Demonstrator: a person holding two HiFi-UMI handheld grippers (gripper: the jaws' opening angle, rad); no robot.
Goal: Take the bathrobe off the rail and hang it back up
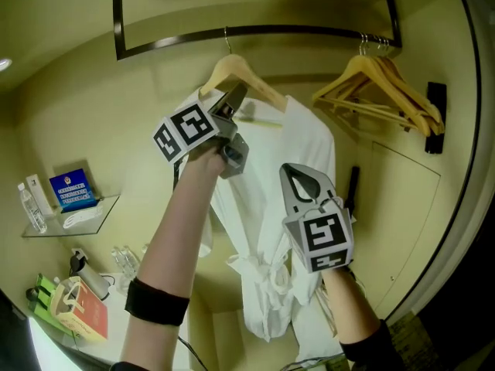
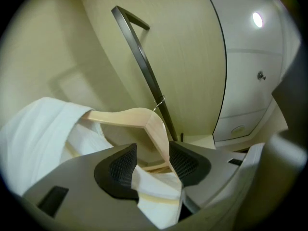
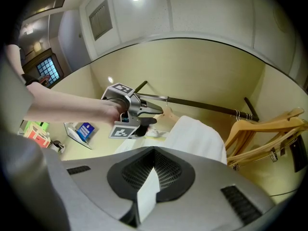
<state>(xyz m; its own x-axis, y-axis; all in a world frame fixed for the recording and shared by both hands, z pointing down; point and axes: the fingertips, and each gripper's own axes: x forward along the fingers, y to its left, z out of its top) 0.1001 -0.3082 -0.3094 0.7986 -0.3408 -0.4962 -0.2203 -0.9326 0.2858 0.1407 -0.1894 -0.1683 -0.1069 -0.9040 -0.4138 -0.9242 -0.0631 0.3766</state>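
A white bathrobe (image 1: 263, 230) hangs on a wooden hanger (image 1: 255, 83) whose hook sits over the dark rail (image 1: 309, 31). My left gripper (image 1: 234, 99) reaches up under the hanger. In the left gripper view its jaws stand fairly wide around one hanger arm (image 2: 161, 134) and a fold of the robe (image 2: 154, 186): the wood lies against one pad and the cloth against the other. My right gripper (image 1: 302, 178), lower and to the right in front of the robe, is shut on a white strip of robe cloth (image 3: 147, 196).
Several empty wooden hangers (image 1: 387, 91) hang at the rail's right end. A glass shelf (image 1: 73, 215) with small boxes and bottles juts from the left wall. Below it a counter (image 1: 46, 338) holds a kettle, glasses and a red box. A black fitting (image 1: 435, 118) is on the right wall.
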